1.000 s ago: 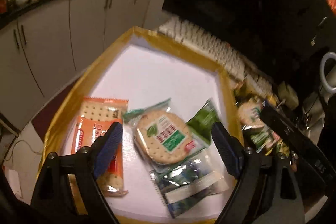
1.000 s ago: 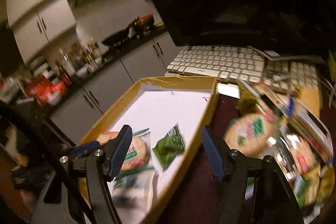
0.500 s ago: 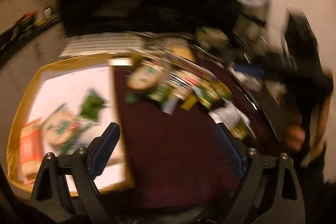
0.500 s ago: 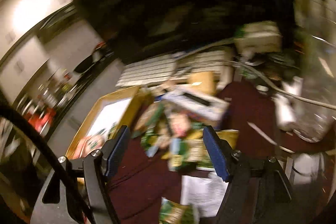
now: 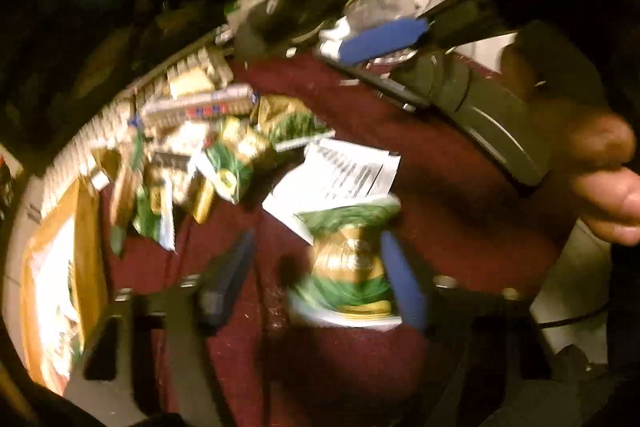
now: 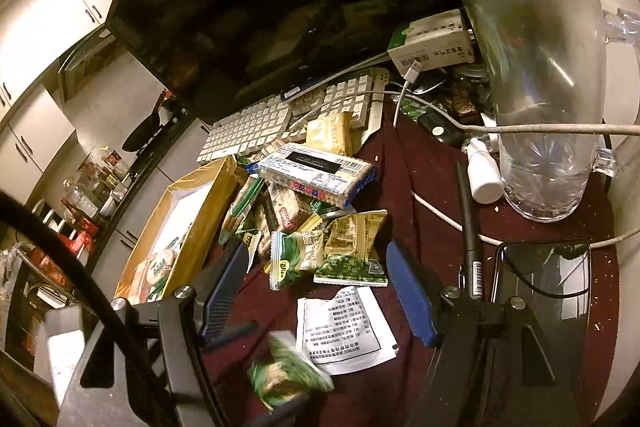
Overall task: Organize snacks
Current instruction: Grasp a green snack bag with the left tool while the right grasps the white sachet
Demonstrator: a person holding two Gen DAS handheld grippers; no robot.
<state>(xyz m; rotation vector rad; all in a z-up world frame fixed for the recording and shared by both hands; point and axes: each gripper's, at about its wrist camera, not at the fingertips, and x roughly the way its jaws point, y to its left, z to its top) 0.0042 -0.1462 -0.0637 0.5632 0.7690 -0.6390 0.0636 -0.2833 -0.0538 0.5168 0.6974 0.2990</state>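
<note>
Left gripper [image 5: 316, 275] swung from tray to blurred green-gold snack packet [image 5: 348, 267], fingers closing, not gripping; right fingers wide

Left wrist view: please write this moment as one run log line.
left gripper: just closing around green snack packet, grip unclear | right gripper: open, empty, above snack pile | tray: partly filled

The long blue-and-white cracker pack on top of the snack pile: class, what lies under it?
The cracker pack rests on other snack packets: a red-labelled biscuit wrapper and green packets stick out beneath. Whatever lies directly under its middle is covered.
</note>
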